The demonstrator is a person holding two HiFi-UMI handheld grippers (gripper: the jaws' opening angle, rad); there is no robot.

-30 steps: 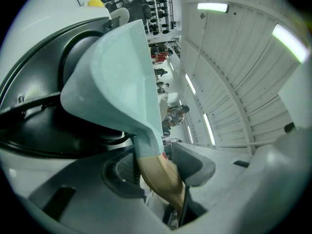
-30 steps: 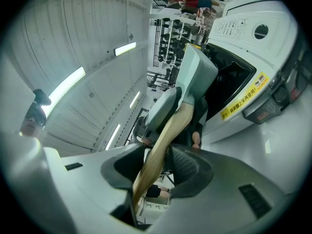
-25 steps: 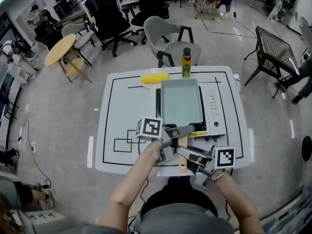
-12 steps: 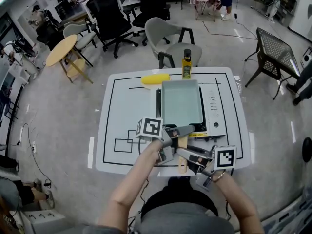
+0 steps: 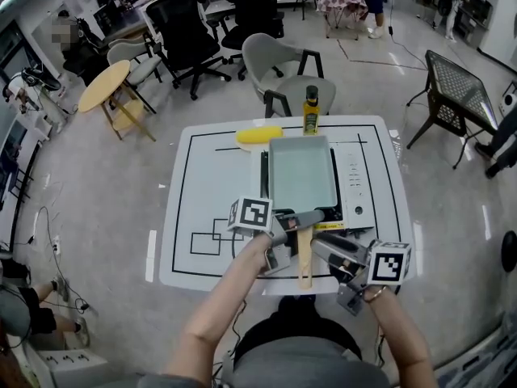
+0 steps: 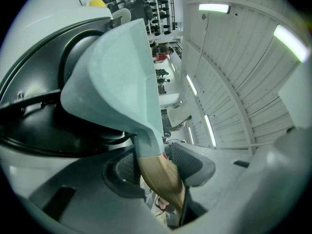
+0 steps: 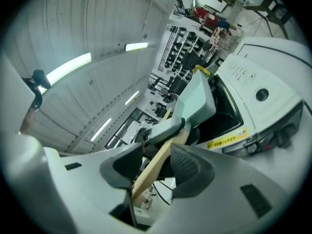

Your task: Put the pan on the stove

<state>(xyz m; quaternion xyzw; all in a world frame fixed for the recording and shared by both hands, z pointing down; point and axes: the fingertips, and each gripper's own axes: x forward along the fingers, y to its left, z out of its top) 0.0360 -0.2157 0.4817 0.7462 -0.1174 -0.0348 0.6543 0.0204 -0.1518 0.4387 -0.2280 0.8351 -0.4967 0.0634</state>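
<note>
A pale green rectangular pan (image 5: 301, 172) sits on the burner of the white portable stove (image 5: 356, 186). Its wooden handle (image 5: 304, 259) points toward me. My left gripper (image 5: 292, 221) is shut on the handle near the pan's neck; in the left gripper view the handle (image 6: 158, 172) is pinched between both pads. My right gripper (image 5: 325, 250) stands just right of the handle. Its jaws have just been opening. In the right gripper view the handle (image 7: 153, 172) still shows in the gap, and neither pad presses on it.
A yellow-capped oil bottle (image 5: 310, 107) and a yellow corn cob (image 5: 258, 135) sit at the far edge of the white table (image 5: 210, 184). A grey chair (image 5: 283, 79) stands behind the table. The table's left half carries only black marked lines.
My right gripper has let go of the handle, rolled, and shifted to the right of it. The left gripper and the pan have kept still.
</note>
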